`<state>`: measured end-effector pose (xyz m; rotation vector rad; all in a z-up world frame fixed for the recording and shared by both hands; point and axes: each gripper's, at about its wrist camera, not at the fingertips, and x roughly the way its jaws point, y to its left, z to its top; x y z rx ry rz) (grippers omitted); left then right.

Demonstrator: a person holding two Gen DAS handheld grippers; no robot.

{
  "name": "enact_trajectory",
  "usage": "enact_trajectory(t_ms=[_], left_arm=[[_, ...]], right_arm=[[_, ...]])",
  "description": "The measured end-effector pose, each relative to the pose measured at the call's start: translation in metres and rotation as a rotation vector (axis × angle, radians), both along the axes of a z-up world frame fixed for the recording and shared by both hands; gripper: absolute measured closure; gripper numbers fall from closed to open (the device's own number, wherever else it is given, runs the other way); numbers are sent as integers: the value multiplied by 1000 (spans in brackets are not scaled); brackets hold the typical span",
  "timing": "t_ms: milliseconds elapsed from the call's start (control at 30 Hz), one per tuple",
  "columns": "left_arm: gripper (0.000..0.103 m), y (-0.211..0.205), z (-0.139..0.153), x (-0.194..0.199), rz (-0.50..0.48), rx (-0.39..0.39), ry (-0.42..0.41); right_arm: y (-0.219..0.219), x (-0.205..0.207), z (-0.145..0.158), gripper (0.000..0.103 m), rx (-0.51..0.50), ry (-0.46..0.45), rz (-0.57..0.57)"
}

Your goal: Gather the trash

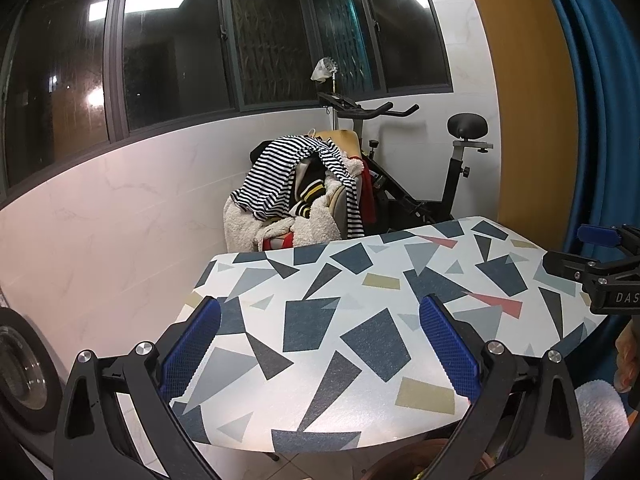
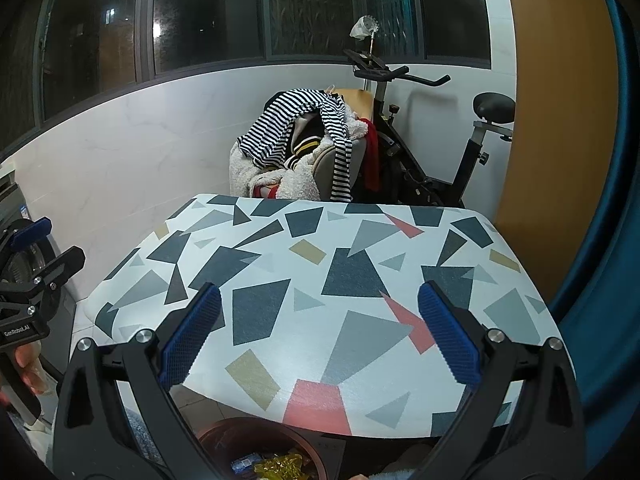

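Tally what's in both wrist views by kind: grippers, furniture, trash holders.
Grippers: 2, left gripper and right gripper, jaws open and empty
Tables: 1, table
Exercise bikes: 1, bike
Chairs piled with clothes: 1, chair
Bins with wrappers inside: 1, bin
Total: 6

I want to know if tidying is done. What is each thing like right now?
left gripper: open, holding nothing
right gripper: open, holding nothing
patterned table: bare on top
brown bin: holds wrappers
chair: piled with clothes
exercise bike: unused
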<state>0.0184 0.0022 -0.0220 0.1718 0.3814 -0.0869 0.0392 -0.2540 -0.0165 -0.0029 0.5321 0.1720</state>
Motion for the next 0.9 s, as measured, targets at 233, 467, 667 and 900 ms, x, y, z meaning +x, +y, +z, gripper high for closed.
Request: enact_trajectory(t_ms=[233, 467, 667, 900], left_arm=[[6, 0, 0, 0, -2, -1, 0], [6, 0, 0, 0, -1, -1, 2], [6, 1, 0, 0, -2, 0, 1], [6, 0, 0, 0, -2, -1, 1]], right_arm=[[-3, -1, -2, 6, -2, -1, -4], [-3, -1, -2, 6, -3, 1, -4], [-5, -1, -2, 6, -5, -1, -4], [-4, -1, -2, 6, -6, 0, -6]])
